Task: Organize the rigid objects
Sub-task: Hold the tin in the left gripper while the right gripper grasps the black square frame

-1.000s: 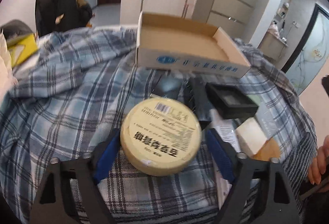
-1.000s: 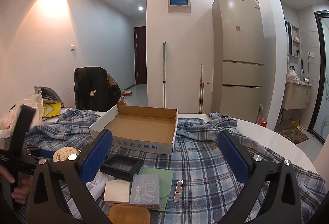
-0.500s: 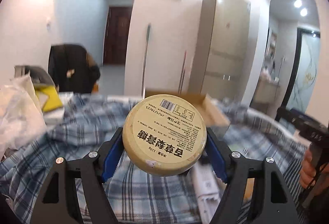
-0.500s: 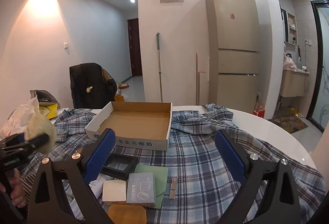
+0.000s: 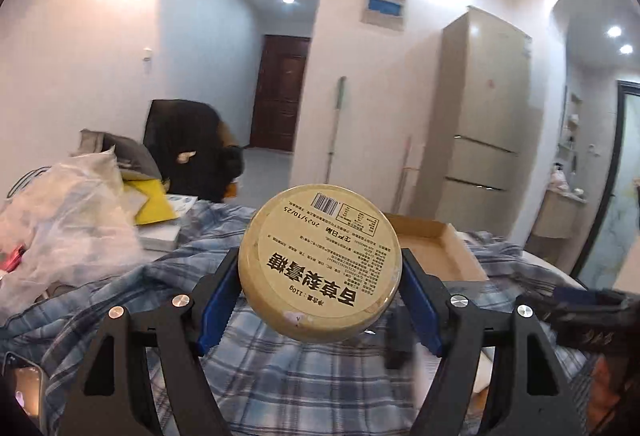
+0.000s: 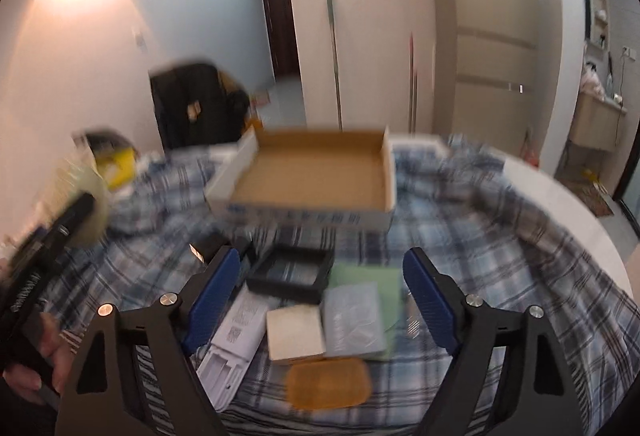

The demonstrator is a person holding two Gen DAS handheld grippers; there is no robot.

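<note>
Two grippers work over a table draped in a plaid cloth (image 6: 500,236). At left, the left gripper (image 5: 320,300) is clamped on a round yellow tin (image 5: 320,268), its blue pads pressing the rim on either side, the tin lifted clear of the cloth with its printed face toward the camera. Only the curved edge is pinched, so a tilt or jolt could let the tin roll out and drop. At centre, toward the far edge, sits the open cardboard box (image 6: 316,172), apparently the tin's destination; clipping its near wall could shove it. At right, the right gripper (image 6: 322,300) hangs with jaws apart, having just been narrowing, nothing between them, above a crowded cluster: black tray (image 6: 290,272), white block (image 6: 295,332), grey packet (image 6: 354,320), amber bar (image 6: 328,384). Closing here could catch two neighbours.
</note>
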